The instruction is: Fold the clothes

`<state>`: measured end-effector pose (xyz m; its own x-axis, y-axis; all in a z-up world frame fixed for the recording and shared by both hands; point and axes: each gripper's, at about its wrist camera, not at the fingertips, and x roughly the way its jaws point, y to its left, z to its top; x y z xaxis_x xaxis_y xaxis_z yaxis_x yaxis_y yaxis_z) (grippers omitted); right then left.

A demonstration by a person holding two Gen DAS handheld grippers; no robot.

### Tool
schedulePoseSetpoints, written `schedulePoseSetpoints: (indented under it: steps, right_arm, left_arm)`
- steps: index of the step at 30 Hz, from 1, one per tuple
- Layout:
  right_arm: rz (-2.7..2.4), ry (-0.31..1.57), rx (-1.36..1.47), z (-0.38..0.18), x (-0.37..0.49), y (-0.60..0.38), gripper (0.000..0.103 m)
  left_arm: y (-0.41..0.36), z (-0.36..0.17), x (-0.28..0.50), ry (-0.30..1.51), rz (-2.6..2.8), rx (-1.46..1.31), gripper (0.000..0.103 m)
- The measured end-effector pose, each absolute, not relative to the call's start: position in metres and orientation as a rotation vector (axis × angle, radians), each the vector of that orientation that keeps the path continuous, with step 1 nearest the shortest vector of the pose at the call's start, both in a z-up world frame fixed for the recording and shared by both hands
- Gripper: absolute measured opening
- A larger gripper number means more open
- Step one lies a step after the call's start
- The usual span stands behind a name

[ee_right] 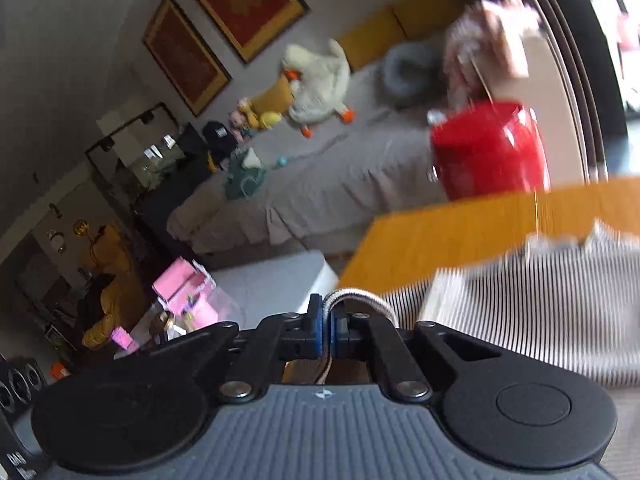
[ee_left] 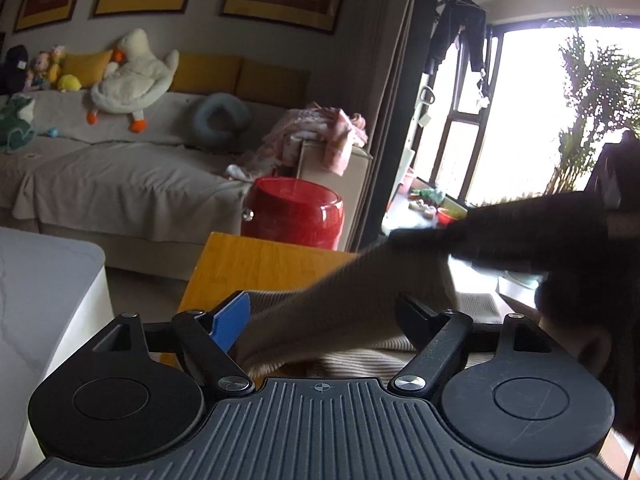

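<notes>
A beige, finely striped garment (ee_left: 344, 300) lies on the yellow wooden table (ee_left: 256, 268), with part of it lifted across the left wrist view. My left gripper (ee_left: 320, 312) is open, its fingers (ee_left: 230, 320) set wide on either side of the lifted cloth. My right gripper (ee_right: 330, 332) is shut on a fold of the same striped garment (ee_right: 520, 312), which trails off to the right over the table (ee_right: 460, 236). In the left wrist view the right gripper (ee_left: 500, 232) shows as a dark blur holding the cloth up.
A grey-covered sofa (ee_left: 120, 168) with a plush goose (ee_left: 132, 76) and pink clothes (ee_left: 316, 136) stands behind the table. A red stool (ee_left: 296, 212) sits between them. A white table corner (ee_left: 44, 280) is at the left. A bright window (ee_left: 532, 112) is at the right.
</notes>
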<state>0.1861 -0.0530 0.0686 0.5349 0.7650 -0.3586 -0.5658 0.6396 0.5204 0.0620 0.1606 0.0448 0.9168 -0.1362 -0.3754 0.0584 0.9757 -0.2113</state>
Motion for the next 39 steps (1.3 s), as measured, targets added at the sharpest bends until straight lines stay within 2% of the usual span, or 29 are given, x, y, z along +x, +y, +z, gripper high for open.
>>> schedulePoseSetpoints:
  steps: [1,4,8,12,17,27,30,31,36,38,39]
  right_arm:
    - [0.808,0.543,0.344,0.089,0.190,-0.059,0.003]
    - [0.762,0.411,0.285,0.132,0.200,-0.080,0.003]
    - [0.658,0.384,0.253,0.143,0.214,-0.119,0.003]
    - [0.546,0.423,0.263,0.119,0.223,-0.168,0.003]
    - [0.440,0.521,0.327,0.062,0.234,-0.215,0.003]
    - [0.315,0.743,0.398,-0.044,0.246,-0.247,0.004]
    - [0.300,0.724,0.378,-0.041,0.241,-0.247,0.004]
    - [0.283,0.716,0.352,-0.037,0.239,-0.246,0.007]
    - [0.245,0.541,0.174,0.001,0.213,-0.228,0.012]
    - [0.295,0.498,0.209,0.014,0.207,-0.225,0.016]
    - [0.323,0.507,0.232,0.016,0.208,-0.222,0.022]
  left_arm:
    - [0.160,0.044,0.064,0.399,-0.107,-0.201,0.094]
    - [0.155,0.039,0.072,0.423,-0.125,-0.195,0.095]
    - [0.142,0.029,0.084,0.467,-0.162,-0.192,0.095]
    - [0.126,0.021,0.097,0.508,-0.189,-0.174,0.096]
    - [0.104,0.011,0.118,0.546,-0.224,-0.156,0.097]
    - [0.067,-0.006,0.173,0.573,-0.275,-0.152,0.100]
    - [0.062,-0.009,0.184,0.554,-0.279,-0.144,0.102]
    - [0.061,-0.010,0.185,0.547,-0.278,-0.143,0.102]
    - [0.059,-0.028,0.194,0.566,-0.262,-0.148,0.103]
    - [0.055,-0.038,0.196,0.563,-0.245,-0.097,0.103]
    - [0.054,-0.042,0.196,0.567,-0.237,-0.071,0.103]
